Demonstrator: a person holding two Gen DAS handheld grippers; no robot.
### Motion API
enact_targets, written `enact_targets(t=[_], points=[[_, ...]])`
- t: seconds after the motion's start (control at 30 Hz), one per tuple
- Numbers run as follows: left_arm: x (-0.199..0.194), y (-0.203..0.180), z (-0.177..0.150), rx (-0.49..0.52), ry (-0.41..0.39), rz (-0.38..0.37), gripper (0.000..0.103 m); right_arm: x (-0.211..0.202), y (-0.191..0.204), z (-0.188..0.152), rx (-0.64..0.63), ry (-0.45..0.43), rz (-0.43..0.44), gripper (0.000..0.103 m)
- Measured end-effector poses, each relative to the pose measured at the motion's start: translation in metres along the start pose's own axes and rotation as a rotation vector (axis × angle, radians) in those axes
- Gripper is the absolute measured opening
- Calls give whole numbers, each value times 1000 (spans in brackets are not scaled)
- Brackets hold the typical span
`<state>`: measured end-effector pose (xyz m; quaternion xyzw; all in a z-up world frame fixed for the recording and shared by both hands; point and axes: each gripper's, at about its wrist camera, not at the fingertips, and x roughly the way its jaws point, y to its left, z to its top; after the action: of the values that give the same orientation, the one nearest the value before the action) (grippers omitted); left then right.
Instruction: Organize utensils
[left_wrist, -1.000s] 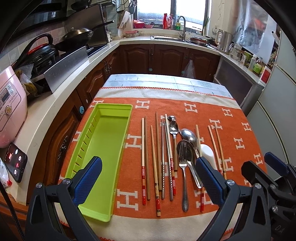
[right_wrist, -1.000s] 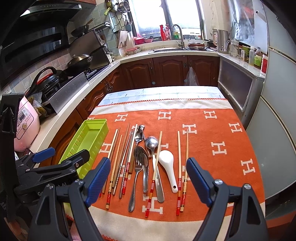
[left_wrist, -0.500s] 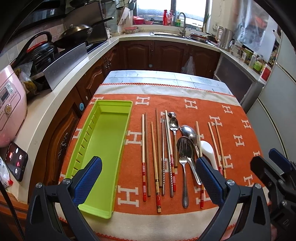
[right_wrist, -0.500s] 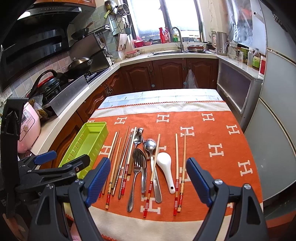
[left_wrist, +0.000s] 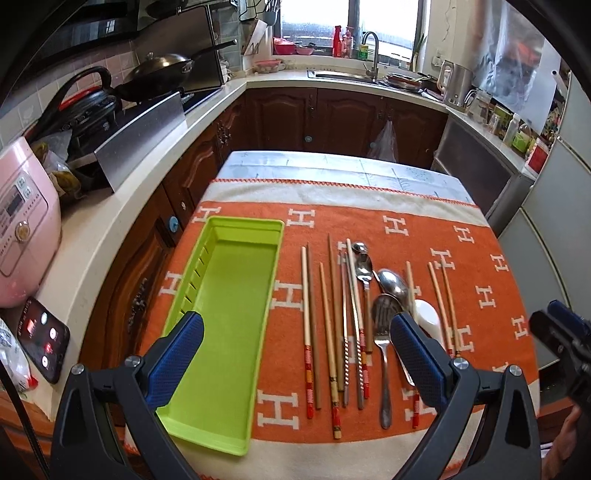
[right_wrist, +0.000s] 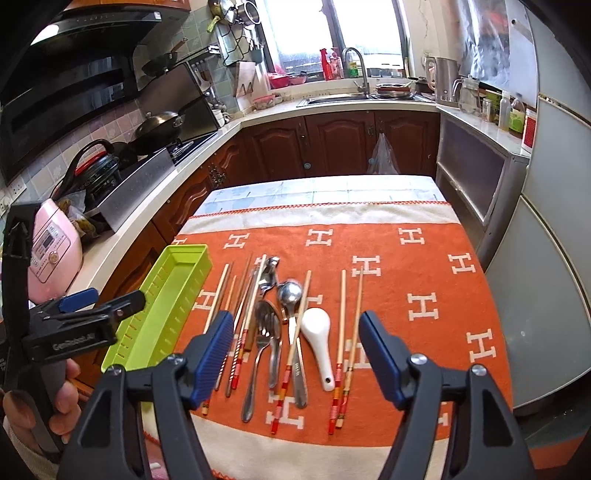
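I see green tray (left_wrist: 236, 295) lying empty, long axis away from me, at cloth's left edge. Right of it, in parallel rows: chopsticks (left_wrist: 306, 325), some red-banded; metal spoons (right_wrist: 290, 295); fork (left_wrist: 384, 354); white ceramic spoon (right_wrist: 318, 339), bowl up. Metal pieces overlap.
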<state>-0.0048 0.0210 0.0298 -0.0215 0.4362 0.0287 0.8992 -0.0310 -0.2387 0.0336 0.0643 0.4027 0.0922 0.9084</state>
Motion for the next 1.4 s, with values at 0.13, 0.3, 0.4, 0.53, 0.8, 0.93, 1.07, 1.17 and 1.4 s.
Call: enact_targets(t=[0.13,0.3,0.4,0.53,0.8,0.93,1.07,1.17,1.4], points=[[5,-5,4,23,1,-15,93,6,-15,7,19,16,-6,61],[18,-29,9,56,33,-83,81,26,-35,12,52,72,-5,47],[29,-53,11,104,43,-120,68,41,-43,12,70,110,5,38],[58,-91,8,150,84,-183,53,69,-54,6,80,182,10,24],[126,-127,-6,139,216,-283,10,131,-69,-26,84,329,20,17],[139,-132,-13,143,228,-275,10,151,-72,-36,80,374,14,18],[144,-135,-15,149,235,-268,11,159,-68,-40,29,356,-8,17],[146,-137,-14,149,252,-277,11,159,-60,-40,-26,331,-41,17],[147,-151,-14,172,267,-298,11,154,-59,-45,-63,295,-85,7]])
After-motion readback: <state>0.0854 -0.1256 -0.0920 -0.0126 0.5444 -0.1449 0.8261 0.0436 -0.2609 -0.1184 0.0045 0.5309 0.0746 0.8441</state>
